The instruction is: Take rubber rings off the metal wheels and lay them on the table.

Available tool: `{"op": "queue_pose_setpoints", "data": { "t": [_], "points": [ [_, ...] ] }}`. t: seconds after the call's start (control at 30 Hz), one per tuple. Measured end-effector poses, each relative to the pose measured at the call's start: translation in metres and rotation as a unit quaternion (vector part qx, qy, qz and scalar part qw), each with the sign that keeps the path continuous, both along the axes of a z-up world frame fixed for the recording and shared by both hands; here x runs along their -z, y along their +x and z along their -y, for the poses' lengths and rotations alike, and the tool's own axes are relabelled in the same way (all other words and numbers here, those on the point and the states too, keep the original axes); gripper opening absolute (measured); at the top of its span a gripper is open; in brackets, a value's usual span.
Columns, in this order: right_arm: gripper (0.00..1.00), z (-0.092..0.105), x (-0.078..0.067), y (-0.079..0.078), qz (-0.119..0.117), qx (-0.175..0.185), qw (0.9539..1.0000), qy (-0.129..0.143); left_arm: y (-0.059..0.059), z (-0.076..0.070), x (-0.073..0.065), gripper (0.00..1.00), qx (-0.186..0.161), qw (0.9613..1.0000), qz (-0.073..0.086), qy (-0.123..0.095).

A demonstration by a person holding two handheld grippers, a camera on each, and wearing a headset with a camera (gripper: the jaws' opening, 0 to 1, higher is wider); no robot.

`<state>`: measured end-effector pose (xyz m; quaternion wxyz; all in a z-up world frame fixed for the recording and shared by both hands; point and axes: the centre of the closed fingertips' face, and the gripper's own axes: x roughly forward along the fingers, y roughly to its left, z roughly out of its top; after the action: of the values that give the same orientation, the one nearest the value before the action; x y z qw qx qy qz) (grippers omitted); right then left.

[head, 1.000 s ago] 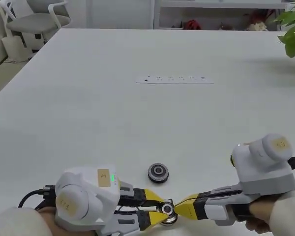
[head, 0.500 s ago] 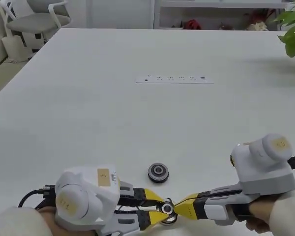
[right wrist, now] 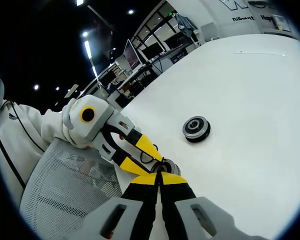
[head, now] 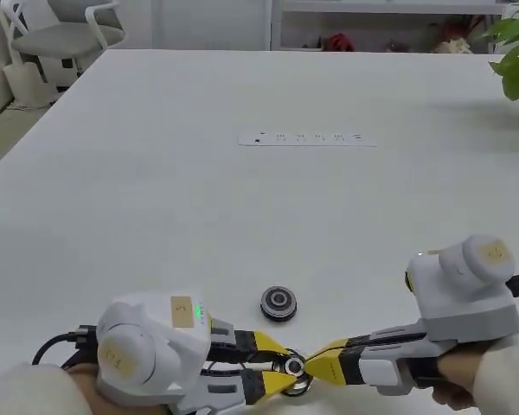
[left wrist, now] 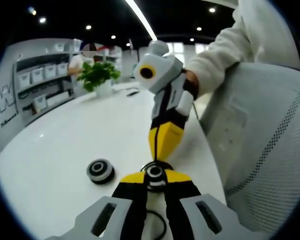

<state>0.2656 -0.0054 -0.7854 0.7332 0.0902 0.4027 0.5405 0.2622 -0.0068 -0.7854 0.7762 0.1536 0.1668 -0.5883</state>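
Note:
A small metal wheel point(head: 295, 367) is held just above the table's near edge, with my left gripper point(head: 285, 369) shut on it from the left. In the left gripper view the wheel point(left wrist: 155, 173) sits between the yellow tips, with a thin black rubber ring point(left wrist: 168, 164) looped at its rim. My right gripper point(head: 317, 368) comes in from the right, its jaws pinched together on that ring at the wheel's edge point(right wrist: 165, 165). A second wheel point(head: 278, 303), with a black ring around it, lies flat on the table just beyond.
The white table point(head: 242, 207) stretches far ahead, with a flat power strip point(head: 307, 139) across its middle. A plant point(head: 515, 52) stands at the far right, a chair point(head: 60, 30) at the far left. A mesh chair back point(left wrist: 260, 145) is close behind the grippers.

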Motion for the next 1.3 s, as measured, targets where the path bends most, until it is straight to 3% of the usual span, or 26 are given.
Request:
{"op": "queue_pose_setpoints", "data": {
  "t": [0.63, 1.13, 1.3],
  "points": [
    [0.00, 0.0023, 0.0036, 0.0018, -0.002, 0.005, 1.0000, -0.006, 0.0007, -0.0015, 0.0008, 0.14, -0.007, 0.9999, -0.002, -0.011],
    [0.00, 0.0031, 0.0045, 0.0023, -0.001, 0.005, 1.0000, -0.008, 0.0019, -0.0009, 0.0001, 0.14, -0.019, 0.9993, -0.025, -0.023],
    [0.00, 0.0031, 0.0036, 0.0027, 0.000, 0.006, 1.0000, -0.007, -0.0032, -0.0003, 0.0009, 0.20, -0.004, 0.9994, -0.030, -0.017]
  ]
}}
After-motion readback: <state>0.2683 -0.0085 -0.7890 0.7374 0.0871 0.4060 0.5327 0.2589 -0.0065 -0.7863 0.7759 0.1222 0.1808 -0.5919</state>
